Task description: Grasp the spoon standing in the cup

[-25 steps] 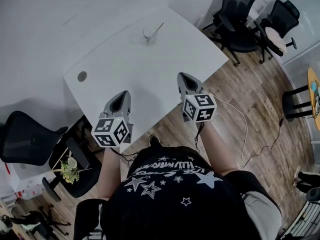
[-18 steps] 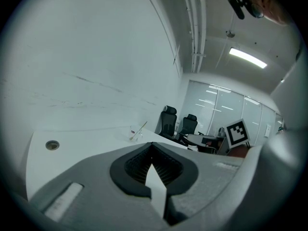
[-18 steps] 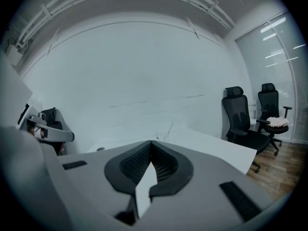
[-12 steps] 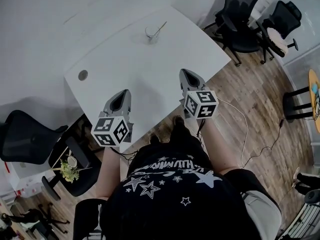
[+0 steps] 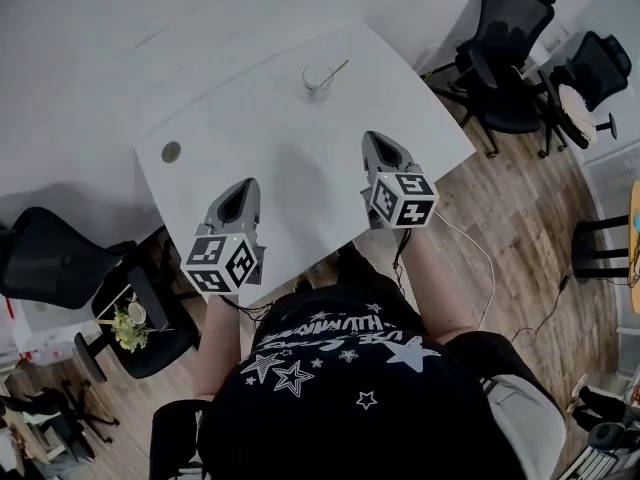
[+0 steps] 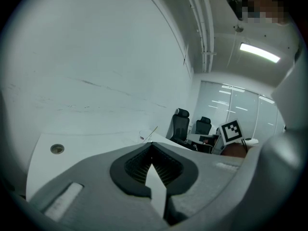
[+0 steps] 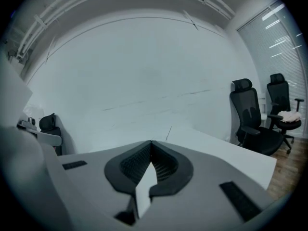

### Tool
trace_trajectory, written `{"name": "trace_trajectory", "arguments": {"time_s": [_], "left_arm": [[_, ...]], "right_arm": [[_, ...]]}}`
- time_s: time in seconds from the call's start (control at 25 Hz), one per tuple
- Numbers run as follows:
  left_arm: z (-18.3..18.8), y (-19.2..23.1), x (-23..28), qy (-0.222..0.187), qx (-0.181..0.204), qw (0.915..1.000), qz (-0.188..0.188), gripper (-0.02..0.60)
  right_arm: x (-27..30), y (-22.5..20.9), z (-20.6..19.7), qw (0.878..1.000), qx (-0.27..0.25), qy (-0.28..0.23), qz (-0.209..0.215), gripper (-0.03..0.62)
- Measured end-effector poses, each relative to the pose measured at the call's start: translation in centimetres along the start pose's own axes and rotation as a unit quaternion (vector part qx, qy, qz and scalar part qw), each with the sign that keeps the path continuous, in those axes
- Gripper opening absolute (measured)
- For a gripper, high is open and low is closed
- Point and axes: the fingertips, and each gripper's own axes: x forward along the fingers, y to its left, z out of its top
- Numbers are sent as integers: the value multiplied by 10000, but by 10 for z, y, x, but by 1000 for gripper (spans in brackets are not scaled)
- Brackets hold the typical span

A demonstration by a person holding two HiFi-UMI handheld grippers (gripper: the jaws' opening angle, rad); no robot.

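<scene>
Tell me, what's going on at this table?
A person stands at a white table holding a gripper in each hand. The left gripper and right gripper are both shut and empty, over the near edge. The cup with the spoon stands far across the table, untouched.

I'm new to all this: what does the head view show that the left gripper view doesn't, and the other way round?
Only the head view shows the person's star-printed shirt, plus the left hand-held gripper and right hand-held gripper from above. Only the left gripper view shows the ceiling light and that gripper's shut jaws close up. Both show the white table, the cup with the spoon standing in it, the round hole in the tabletop and black chairs.
</scene>
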Motion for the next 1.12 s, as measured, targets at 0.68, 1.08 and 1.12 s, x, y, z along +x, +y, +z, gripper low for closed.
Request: {"name": "trace_trajectory", "arguments": {"time_s": [0.68, 1.08, 1.12], "left_arm": [[16, 30, 69, -122, -285, 9944, 1009, 8], [22, 40, 104, -133, -334, 9903, 1345, 8], [22, 42, 107, -131, -336, 9898, 1378, 8]], "right_arm": [[123, -47, 17, 9967, -10, 327, 742, 9], [167, -57, 9, 9926, 9, 590, 1063, 9], [171, -58, 8, 9923, 3, 617, 1070, 9]]}}
